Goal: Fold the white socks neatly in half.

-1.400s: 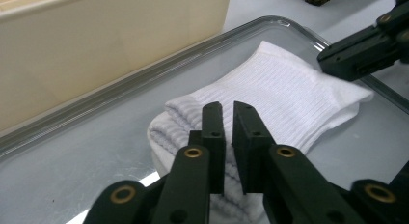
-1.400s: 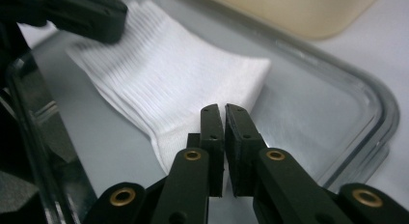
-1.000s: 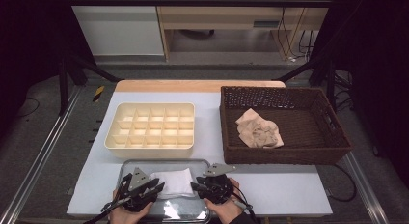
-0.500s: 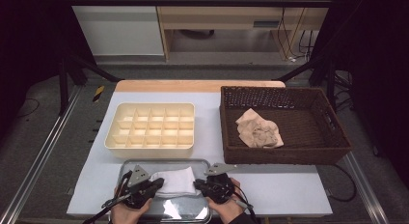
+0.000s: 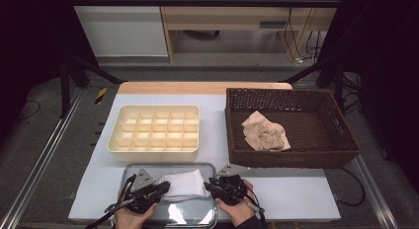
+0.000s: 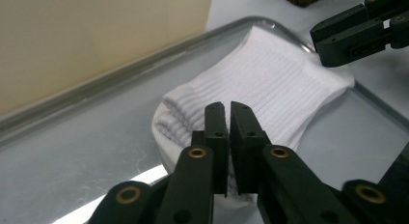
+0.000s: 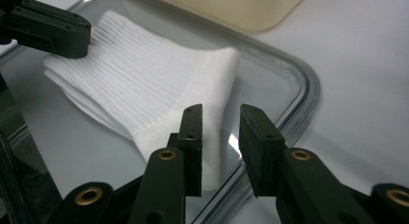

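A folded white sock [image 5: 185, 184] lies in a metal tray [image 5: 148, 164] at the table's near edge. My left gripper [image 5: 165, 188] is at the sock's left end and my right gripper [image 5: 207, 183] at its right end, both pointing inward. In the left gripper view the left gripper [image 6: 227, 108] hovers over the ribbed cuff of the sock [image 6: 270, 79]; its jaws have just been opening and stand a narrow slit apart, with white fabric showing in the slit. The right gripper [image 7: 221, 113] has also just been opening; its jaws stand clearly apart over a corner of the sock [image 7: 144, 84].
A cream organiser box [image 5: 153, 149] with several compartments stands just behind the tray. To the right is a dark wicker basket [image 5: 291, 159] holding a crumpled beige cloth [image 5: 267, 133]. The white tabletop ends at metal rails on both sides.
Both hands have kept their places at the two ends of the sock, and the sock lies as before.
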`<state>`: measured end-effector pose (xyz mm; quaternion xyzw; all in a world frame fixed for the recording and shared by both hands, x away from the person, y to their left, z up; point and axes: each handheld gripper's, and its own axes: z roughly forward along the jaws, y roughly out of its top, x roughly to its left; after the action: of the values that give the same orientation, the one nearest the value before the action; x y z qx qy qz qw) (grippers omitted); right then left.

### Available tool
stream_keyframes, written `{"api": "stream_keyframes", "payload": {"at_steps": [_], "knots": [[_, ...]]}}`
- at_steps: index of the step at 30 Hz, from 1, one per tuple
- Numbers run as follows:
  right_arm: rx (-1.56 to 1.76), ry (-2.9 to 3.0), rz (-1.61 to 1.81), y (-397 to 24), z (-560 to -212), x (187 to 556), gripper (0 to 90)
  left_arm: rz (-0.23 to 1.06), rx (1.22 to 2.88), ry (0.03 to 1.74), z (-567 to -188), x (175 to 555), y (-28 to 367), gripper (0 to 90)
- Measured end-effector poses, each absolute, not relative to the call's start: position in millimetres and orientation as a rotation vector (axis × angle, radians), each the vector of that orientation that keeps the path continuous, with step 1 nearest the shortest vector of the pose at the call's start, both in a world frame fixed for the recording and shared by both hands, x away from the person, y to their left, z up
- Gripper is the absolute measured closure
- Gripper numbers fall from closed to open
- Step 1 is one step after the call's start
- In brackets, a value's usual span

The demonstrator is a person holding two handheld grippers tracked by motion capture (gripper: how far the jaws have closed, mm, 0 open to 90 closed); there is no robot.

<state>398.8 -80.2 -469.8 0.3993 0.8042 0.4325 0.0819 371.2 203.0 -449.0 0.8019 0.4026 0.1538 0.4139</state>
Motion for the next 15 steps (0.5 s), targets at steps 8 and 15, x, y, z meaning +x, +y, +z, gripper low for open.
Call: {"api": "stream_keyframes", "payload": {"at_steps": [8,15], "knots": [[1.204,2.39,1.305,-84,-471,396,64.2,0.456,2.052,1.058,-449,374,208,60.6],[1.202,2.433,1.284,-79,-481,398,72.6,0.406,2.079,1.078,-461,376,208,61.0]]}}
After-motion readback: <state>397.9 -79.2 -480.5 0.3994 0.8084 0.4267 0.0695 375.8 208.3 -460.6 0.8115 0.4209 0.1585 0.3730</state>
